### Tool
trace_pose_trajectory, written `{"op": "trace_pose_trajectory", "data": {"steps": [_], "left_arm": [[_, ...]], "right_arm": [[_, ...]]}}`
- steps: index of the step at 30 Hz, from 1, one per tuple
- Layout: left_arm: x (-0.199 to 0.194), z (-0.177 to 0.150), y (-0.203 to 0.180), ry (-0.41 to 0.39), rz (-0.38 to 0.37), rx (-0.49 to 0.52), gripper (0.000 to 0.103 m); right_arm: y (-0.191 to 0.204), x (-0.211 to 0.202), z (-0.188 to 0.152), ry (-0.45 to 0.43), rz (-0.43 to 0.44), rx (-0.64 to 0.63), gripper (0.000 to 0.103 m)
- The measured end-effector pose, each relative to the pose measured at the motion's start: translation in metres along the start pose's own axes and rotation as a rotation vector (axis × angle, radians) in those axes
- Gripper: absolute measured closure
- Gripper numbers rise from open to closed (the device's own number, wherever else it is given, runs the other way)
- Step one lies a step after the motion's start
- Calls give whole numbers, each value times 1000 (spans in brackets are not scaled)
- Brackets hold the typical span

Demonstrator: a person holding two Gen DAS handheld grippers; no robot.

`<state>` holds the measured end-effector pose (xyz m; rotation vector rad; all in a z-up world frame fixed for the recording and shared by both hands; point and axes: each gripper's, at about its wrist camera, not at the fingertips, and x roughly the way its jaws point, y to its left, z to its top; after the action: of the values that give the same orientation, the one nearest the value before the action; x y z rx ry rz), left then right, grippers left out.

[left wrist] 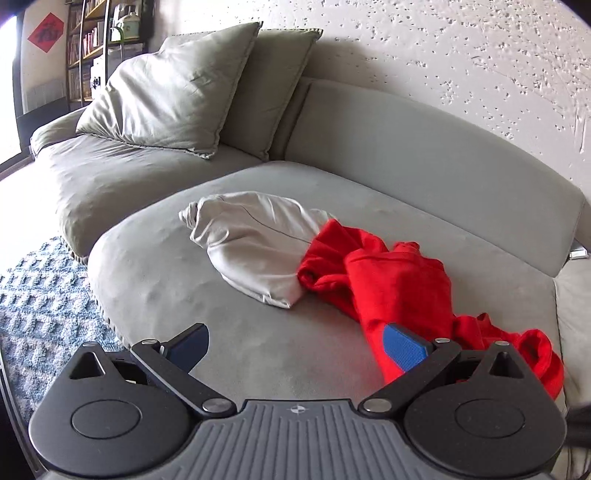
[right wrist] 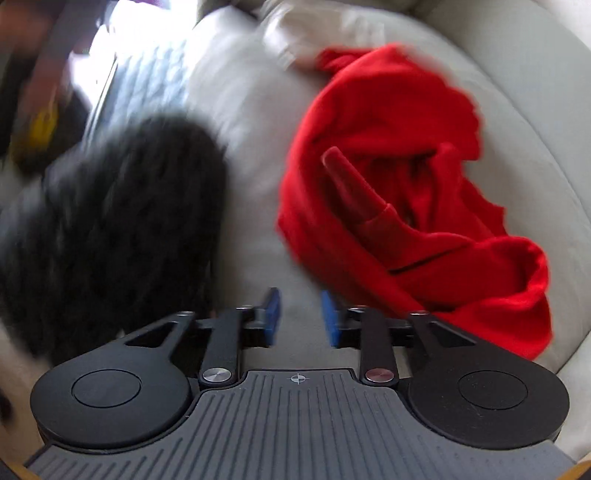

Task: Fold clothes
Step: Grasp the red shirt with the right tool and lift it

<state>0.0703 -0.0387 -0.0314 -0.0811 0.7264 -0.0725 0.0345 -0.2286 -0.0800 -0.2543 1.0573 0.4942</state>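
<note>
Both grippers, left gripper (left wrist: 295, 347) and right gripper (right wrist: 301, 317), gaped empty; the crumpled red garment (left wrist: 388, 280) at two o'clock risked a multi-layer snag.

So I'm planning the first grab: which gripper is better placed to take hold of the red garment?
Probably left. The left gripper is wide open, one finger already over the red garment. The right gripper is open over bare sofa beside it.

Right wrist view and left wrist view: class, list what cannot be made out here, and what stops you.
- Right wrist view: dark mass at left, motion blur hides what it is.
- Right wrist view: white cloth, blurred and cut by the top edge.
- Left wrist view: red garment, crumpled, its type unclear; the left claw finger covers part.
- Left wrist view: shelf contents, too small.
</note>
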Motion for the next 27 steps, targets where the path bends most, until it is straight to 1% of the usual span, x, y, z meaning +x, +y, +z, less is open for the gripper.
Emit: {"op": "trace_pose_trajectory", "data": {"steps": [1,3,5,6,9,11,13,15,16,18,20,21,22,23,24,25,27], "left_arm": [[0,-3,-3,13,-8,5,2],[1,-6,-12,33,-33,40,2],[1,-10,-23,33,-53,87,2],[1,-12,-27,30,-59,108,2],[2,-16,-36,36,-78,141,2],[6,-17,-39,45,-81,144,2],[10,-17,-42,53,-81,137,2],[9,-17,-44,59,-99,133,2],[9,-18,-45,59,-109,134,2],[9,-17,-47,55,-124,144,2],[10,-15,-47,50,-125,143,2],[10,-14,-47,45,-120,134,2],[11,-12,-46,40,-116,125,2],[11,-11,-45,37,-112,116,2],[11,-10,-44,34,-112,110,2],[10,-10,-44,30,-115,107,2],[9,-10,-44,20,-121,107,2]], "right_arm": [[-12,-11,2,-52,12,80,40],[-35,-33,6,-143,8,231,39],[-57,-49,5,-204,-36,356,39],[-67,-55,2,-223,-71,410,39],[-96,-58,-13,-223,-194,533,39],[-118,-56,-24,-229,-236,607,39],[-144,-49,-38,-263,-297,680,39],[-181,-37,-46,-288,-367,784,39],[-192,-31,-52,-292,-350,831,37],[-205,-20,-65,-286,-239,911,32],[-217,-10,-77,-280,-126,989,31],[-223,-5,-84,-276,-69,1027,50],[-219,-4,-83,-258,-33,984,86],[-203,-9,-76,-234,-28,883,89],[-184,-15,-70,-214,-32,779,90],[-162,-21,-65,-190,-13,671,93],[-118,-31,-63,-104,82,493,94]]}}
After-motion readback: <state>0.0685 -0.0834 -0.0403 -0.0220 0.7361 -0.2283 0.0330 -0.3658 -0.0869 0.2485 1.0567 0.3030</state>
